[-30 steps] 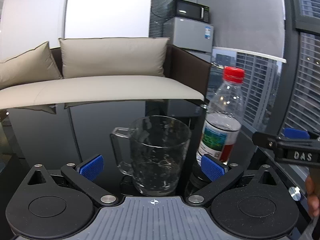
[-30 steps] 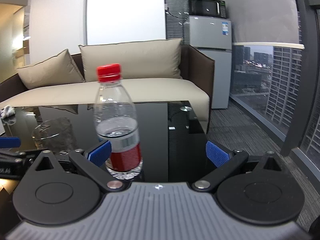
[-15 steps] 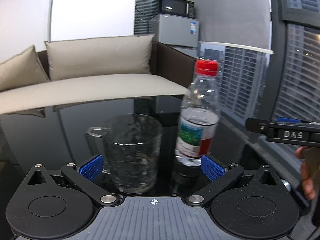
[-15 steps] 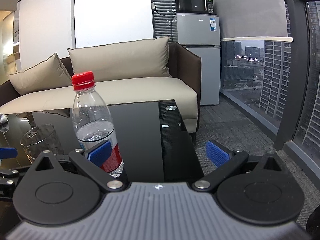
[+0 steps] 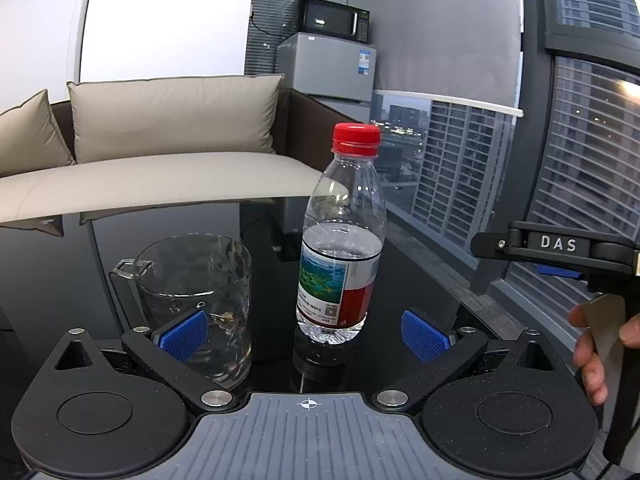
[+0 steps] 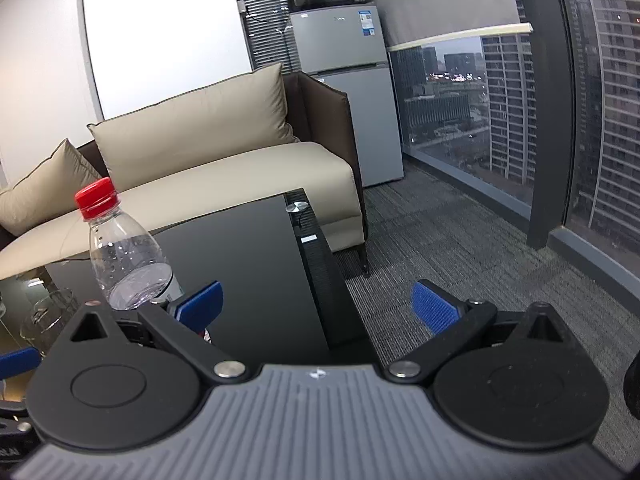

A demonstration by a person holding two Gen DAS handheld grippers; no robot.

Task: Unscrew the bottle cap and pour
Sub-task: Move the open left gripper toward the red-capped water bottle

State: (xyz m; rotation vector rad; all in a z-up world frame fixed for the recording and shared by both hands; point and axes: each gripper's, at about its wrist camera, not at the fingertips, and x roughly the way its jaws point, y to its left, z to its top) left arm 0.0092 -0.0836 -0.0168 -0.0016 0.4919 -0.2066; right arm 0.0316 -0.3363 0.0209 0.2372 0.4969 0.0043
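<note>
Cap (image 5: pixel 356 139) still on the bottle (image 5: pixel 341 248), mug (image 5: pixel 196 292) dry, both my claws (image 5: pixel 302 334) (image 6: pixel 316 306) wide open holding nothing, everything left.

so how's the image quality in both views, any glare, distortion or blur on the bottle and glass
Left wrist view: sharp; the bottle and glass mug are crisp, the glossy black table mirrors the sofa, and fisheye bends the window frames. Right wrist view: the bottle sits tilted near the left edge, the mug is dim and half hidden; no motion blur.
</note>
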